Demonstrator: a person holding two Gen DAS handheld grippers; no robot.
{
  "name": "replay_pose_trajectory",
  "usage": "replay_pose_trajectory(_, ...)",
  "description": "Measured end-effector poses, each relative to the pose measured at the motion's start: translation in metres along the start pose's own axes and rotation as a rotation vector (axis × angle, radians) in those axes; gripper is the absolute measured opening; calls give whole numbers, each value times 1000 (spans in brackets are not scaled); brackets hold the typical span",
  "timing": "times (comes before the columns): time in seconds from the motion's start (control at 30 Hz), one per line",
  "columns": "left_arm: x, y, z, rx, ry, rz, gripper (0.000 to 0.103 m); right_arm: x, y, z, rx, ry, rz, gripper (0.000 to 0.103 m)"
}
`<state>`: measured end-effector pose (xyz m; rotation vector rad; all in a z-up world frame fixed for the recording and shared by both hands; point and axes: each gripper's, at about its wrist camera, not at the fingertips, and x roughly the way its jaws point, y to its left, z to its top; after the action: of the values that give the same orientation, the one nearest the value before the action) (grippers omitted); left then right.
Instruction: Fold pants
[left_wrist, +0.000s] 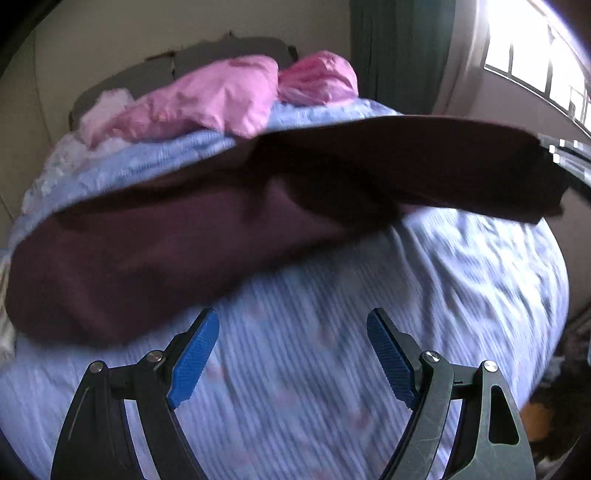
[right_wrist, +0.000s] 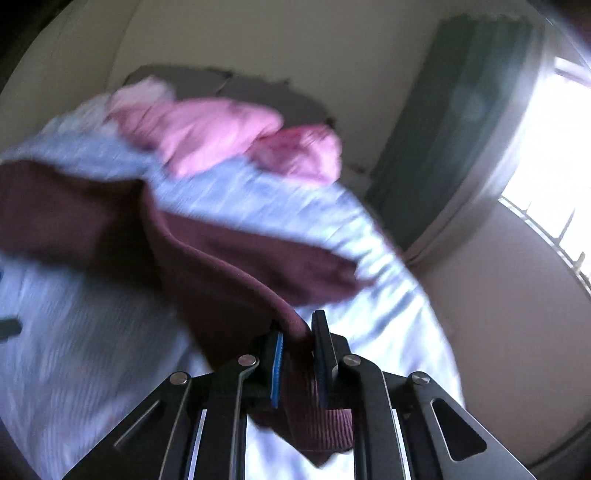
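Bed (left_wrist: 332, 369) fills view; pants (left_wrist: 155, 258) lie across its far half, right end lifted; my right tongs (right_wrist: 297, 347) pinch the ribbed waistband, presumably to carry it over; left tongs (left_wrist: 291, 354) spread, empty, near.

Matt maroon cloth pants (left_wrist: 155, 251) w/ ribbed hem — textured blue tool pads (left_wrist: 192, 362), striped bedsheet (left_wrist: 295, 369).
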<state>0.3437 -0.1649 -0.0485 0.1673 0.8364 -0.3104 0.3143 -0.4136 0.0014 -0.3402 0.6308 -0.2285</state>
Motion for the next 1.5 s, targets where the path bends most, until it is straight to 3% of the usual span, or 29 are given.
replay_pose_trajectory(0.2,19,11,79,110,-66,41,82,53,-36,75,-35,17,-91,14)
replay_pose_trajectory(0.33,42,10,100,147,-51,47,82,105,-37,109,-68,61,-121,14)
replay_pose_trajectory(0.43,67,2,103,161,-24,53,82,158,-44,126,-55,157,-130,14)
replay_pose_trajectory(0.63,117,-11,114,96,47,11,82,239,-50,114,-52,346,-132,14)
replay_pose_trajectory(0.77,138,-19,110,80,85,17,82,277,-58,101,1,409,-98,16)
replay_pose_trajectory(0.8,142,-20,107,71,100,14,82,281,-57,100,-3,394,-101,22)
replay_pose_trajectory(0.83,146,-22,105,69,115,12,82,282,-55,99,-13,367,-122,40)
replay_pose_trajectory(0.87,150,-23,103,69,125,17,82,282,-53,101,-19,334,-169,51)
replay_pose_trajectory(0.9,151,-24,102,68,128,21,82,281,-54,104,-22,297,-227,79)
replay_pose_trajectory(0.93,151,-24,101,65,130,23,82,272,-56,108,-17,237,-287,93)
replay_pose_trajectory(1.0,150,-23,101,46,128,19,82,256,-61,116,7,155,-295,93)
replay_pose_trajectory(1.07,142,-21,103,30,110,12,82,239,-65,121,33,137,-272,93)
replay_pose_trajectory(1.2,99,-13,104,36,18,-7,82,191,-54,116,20,45,-205,93)
replay_pose_trajectory(1.3,55,-4,97,70,-66,-2,82,133,-39,106,44,-66,-91,93)
replay_pose_trajectory(1.5,-16,18,71,64,-163,-39,82,42,17,82,2,-193,139,92)
